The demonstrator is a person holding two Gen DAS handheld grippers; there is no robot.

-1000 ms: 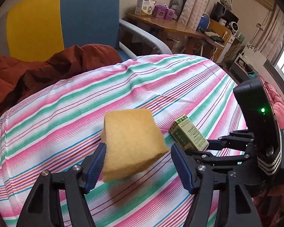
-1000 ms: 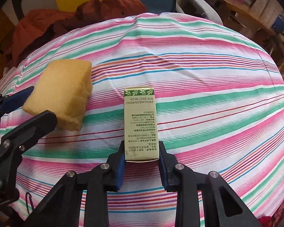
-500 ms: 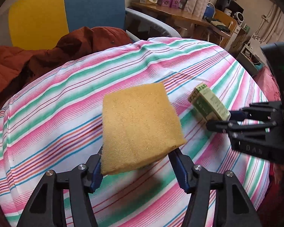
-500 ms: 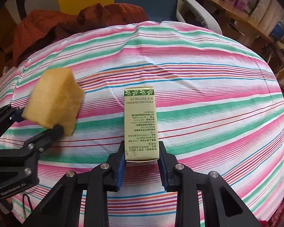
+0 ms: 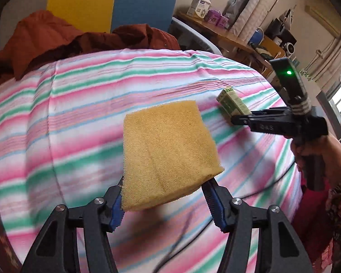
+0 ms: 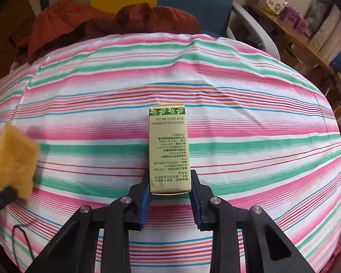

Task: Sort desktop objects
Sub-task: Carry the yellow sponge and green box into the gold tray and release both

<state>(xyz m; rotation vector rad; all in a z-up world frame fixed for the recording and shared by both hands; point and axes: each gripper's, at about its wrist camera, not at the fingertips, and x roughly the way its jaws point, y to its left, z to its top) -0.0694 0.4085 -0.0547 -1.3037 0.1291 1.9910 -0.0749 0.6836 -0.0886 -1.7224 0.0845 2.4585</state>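
A yellow sponge (image 5: 168,154) hangs tilted above the striped tablecloth (image 5: 79,113), pinched at its near end by the blue pads of my left gripper (image 5: 164,191). In the right wrist view the sponge (image 6: 13,159) sits at the far left edge. A pale green carton with printed text (image 6: 168,147) lies lengthwise with my right gripper (image 6: 169,182) shut on its near end. From the left wrist view, that carton (image 5: 233,103) sticks out of the right gripper (image 5: 236,119), which a person's hand (image 5: 318,150) holds at the right.
A rust-red jacket (image 5: 56,38) is heaped at the table's far edge, in front of a yellow and blue chair back (image 5: 111,2). A wooden desk (image 5: 216,29) with boxes stands behind on the right. A black cable (image 5: 181,238) trails over the cloth near me.
My left gripper's jaws closed in on the sponge and carried it leftward, away from the carton. The right gripper kept its hold on the carton and shifted only slightly.
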